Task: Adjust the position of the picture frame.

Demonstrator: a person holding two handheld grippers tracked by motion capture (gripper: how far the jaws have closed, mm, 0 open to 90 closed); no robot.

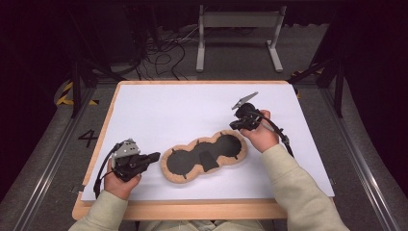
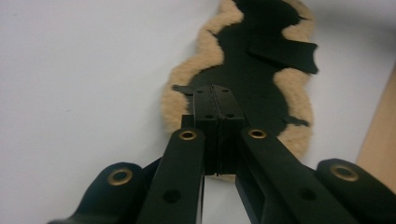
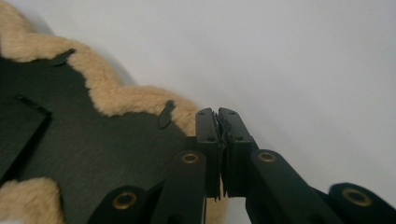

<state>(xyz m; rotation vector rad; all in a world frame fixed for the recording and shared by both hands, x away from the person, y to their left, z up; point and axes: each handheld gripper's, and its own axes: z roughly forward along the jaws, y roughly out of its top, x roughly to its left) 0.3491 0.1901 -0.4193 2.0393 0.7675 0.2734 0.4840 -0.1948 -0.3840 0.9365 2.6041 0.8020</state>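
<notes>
Fleece pad (image 1: 204, 158) flat on tabletop (image 1: 159, 110) | left tool (image 1: 153, 156) closed empty at one end | right tool (image 1: 234, 125) closed empty at other | I judge both placed for gripping the ends.

A flat black pad (image 1: 204, 156) with a tan fleece rim, peanut-shaped, lies near the table's front edge.

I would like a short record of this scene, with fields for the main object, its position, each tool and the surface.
object: black pad with tan fleece border, lobed outline, lying flat
position: near edge of the white table top, between the two tools
left tool: jaws shut, tips over one end of the pad; whether it pinches the fleece cannot be told
right tool: jaws shut, at the opposite end's fleece edge
surface: white sheet on a wooden board
</notes>
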